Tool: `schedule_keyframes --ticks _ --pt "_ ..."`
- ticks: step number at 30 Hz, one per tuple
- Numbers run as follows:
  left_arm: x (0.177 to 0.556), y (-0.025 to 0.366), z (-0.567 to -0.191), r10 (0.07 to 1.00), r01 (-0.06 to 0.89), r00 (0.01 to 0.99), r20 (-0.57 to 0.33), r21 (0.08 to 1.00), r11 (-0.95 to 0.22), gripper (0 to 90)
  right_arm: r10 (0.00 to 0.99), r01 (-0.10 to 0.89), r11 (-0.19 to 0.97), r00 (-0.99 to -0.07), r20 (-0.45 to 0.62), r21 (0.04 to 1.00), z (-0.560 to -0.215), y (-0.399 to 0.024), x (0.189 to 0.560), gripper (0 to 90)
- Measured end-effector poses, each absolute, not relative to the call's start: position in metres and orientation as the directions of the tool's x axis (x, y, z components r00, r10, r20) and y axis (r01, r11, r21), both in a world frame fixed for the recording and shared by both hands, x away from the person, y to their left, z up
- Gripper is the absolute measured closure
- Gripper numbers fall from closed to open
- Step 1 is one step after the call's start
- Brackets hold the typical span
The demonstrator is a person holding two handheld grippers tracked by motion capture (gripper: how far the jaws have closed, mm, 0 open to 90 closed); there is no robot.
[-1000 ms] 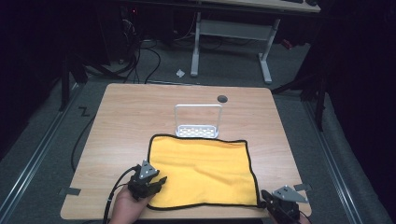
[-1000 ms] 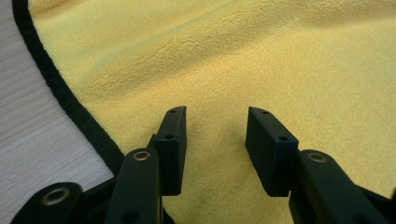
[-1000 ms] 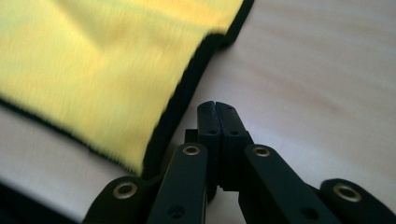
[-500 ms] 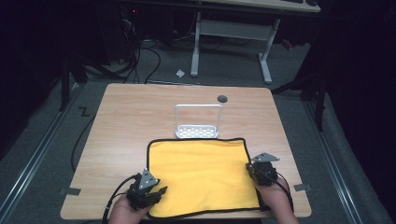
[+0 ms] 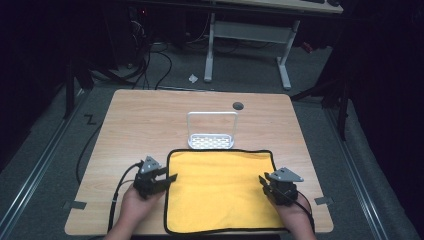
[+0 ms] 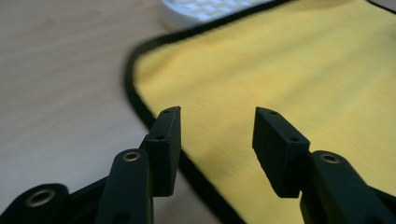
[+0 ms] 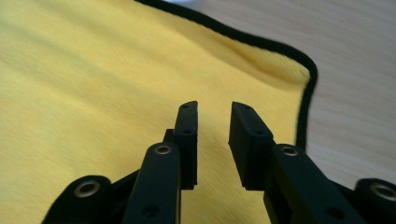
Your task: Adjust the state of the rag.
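A yellow cloth [image 5: 220, 192] with black edging lies flat on the wooden table [image 5: 140, 120]. My left gripper [image 5: 169, 180] sits at the cloth's left edge. Its jaws have just been opening and stand open, with nothing between them. In the left gripper view, the left gripper [image 6: 217, 116] hovers over the cloth [image 6: 280, 60] just inside its black hem. My right gripper [image 5: 265, 181] is at the cloth's right edge. Its jaws have just been opening too and hold nothing. In the right gripper view, the right gripper [image 7: 214, 109] is low over the cloth [image 7: 93, 70].
A small white perforated tray with an upright wire handle [image 5: 211, 141] stands right behind the cloth's far edge. A dark round hole [image 5: 238, 105] is in the tabletop farther back. Bare wood lies left and right of the cloth. Cables trail off the front edge.
The right gripper came in from the table's front right corner to the cloth's right edge and its jaws parted. The left gripper moved farther along the left edge. The cloth lies squarer.
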State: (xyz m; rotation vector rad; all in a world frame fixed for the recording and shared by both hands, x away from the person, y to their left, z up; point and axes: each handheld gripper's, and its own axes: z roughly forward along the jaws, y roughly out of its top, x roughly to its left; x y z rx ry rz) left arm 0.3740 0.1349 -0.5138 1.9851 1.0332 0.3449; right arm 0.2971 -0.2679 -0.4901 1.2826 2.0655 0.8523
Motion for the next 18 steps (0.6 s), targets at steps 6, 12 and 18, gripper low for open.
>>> schedule_keyframes --ticks 6,12,18 --pt "0.412 0.132 -0.52 0.806 0.557 0.582 -0.107 0.775 -0.298 48.5 0.895 0.533 0.365 -0.425 -0.131 0.763 -0.49 -0.238 0.3 72.0" --pt "0.434 0.123 -0.528 0.813 0.58 0.566 -0.139 0.767 -0.273 46.9 0.875 0.524 0.38 -0.471 -0.113 0.762 -0.493 -0.213 0.304 66.8" --pt "0.44 0.12 -0.532 0.809 0.602 0.567 -0.157 0.749 -0.276 66.7 0.837 0.494 0.428 -0.533 -0.125 0.757 -0.496 -0.19 0.304 61.4"
